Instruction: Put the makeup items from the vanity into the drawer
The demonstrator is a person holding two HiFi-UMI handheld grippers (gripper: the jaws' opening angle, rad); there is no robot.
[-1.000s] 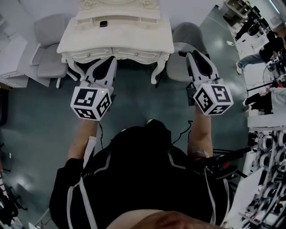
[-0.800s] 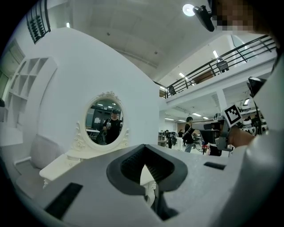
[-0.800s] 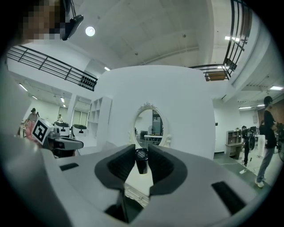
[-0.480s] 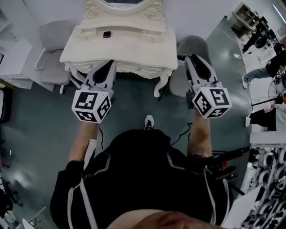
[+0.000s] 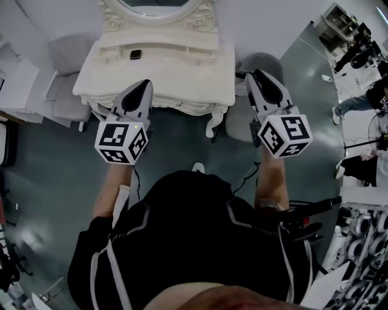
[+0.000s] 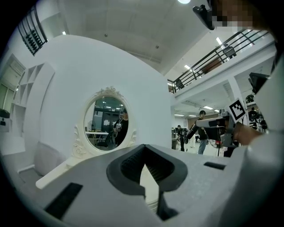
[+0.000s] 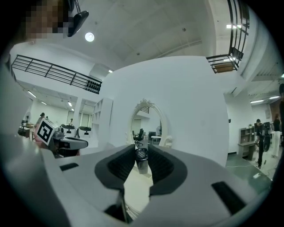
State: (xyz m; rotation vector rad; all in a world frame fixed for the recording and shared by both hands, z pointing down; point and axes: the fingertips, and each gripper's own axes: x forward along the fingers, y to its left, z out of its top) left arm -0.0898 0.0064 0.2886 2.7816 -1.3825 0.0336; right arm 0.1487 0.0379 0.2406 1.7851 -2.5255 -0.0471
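The white vanity (image 5: 182, 66) with its oval mirror (image 5: 156, 5) stands ahead of me, and its front drawers (image 5: 176, 104) look closed. A small dark makeup item (image 5: 134, 54) lies on its raised back shelf. My left gripper (image 5: 145, 83) hovers at the vanity's front left edge; in the left gripper view its jaws (image 6: 144, 153) meet at the tips with nothing between them. My right gripper (image 5: 244, 75) hangs just off the vanity's right end. It is shut on a small dark-capped makeup bottle (image 7: 141, 158), held upright between the pads.
A grey chair (image 5: 63, 79) stands left of the vanity and another grey chair (image 5: 260, 63) to its right, under my right gripper. People and equipment benches (image 5: 364, 200) fill the far right. The floor is dark green-grey.
The vanity has drawn nearer. Both grippers have come forward and now reach its front edge. The right gripper still holds the small bottle, and the left jaws look the same.
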